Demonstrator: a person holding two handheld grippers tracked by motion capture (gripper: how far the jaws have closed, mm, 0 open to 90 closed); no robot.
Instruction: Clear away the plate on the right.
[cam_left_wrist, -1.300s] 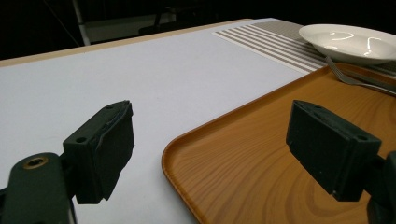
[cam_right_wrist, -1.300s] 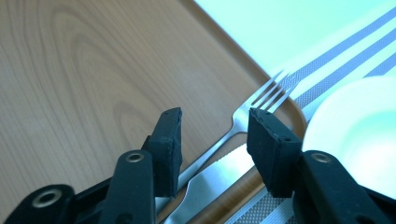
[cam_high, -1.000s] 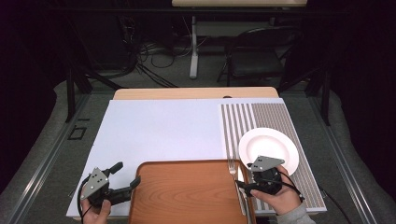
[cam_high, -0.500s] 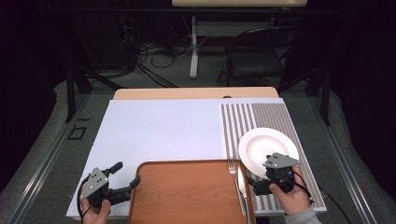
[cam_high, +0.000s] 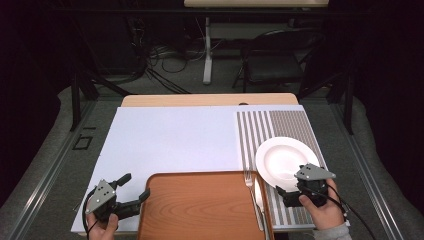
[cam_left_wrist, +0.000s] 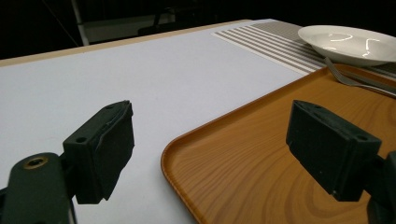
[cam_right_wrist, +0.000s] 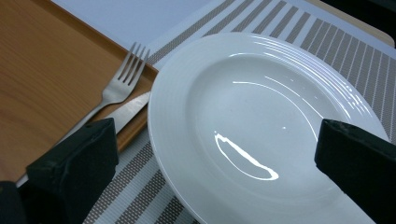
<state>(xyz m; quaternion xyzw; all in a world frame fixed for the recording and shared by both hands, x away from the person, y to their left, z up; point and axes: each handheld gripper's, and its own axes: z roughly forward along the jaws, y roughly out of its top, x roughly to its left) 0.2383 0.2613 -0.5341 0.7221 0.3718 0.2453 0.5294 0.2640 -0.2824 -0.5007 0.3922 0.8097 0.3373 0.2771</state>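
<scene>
A brown wooden tray (cam_high: 200, 210) lies at the table's near edge, with a fork (cam_high: 248, 181) and a knife (cam_high: 258, 196) along its right side. To its right, a white plate (cam_high: 281, 159) rests on the striped placemat (cam_high: 280, 122). My left gripper (cam_high: 135, 186) is open at the tray's near left corner; its jaws straddle the tray rim (cam_left_wrist: 187, 144) with nothing between them. My right gripper (cam_high: 295, 184) is open at the plate's near edge. Its jaws stand wide apart over the plate (cam_right_wrist: 261, 116), with the fork (cam_right_wrist: 121, 79) and knife (cam_right_wrist: 126, 112) to their left.
A white mat (cam_high: 170, 140) covers the table's left and middle, with a bare wooden strip (cam_high: 200, 100) behind it. Beyond the table are a dark floor with cables (cam_high: 165, 60) and a chair (cam_high: 270, 60).
My right gripper has moved to the right, from beside the tray's right edge to the near rim of the plate. The left gripper has stayed put.
</scene>
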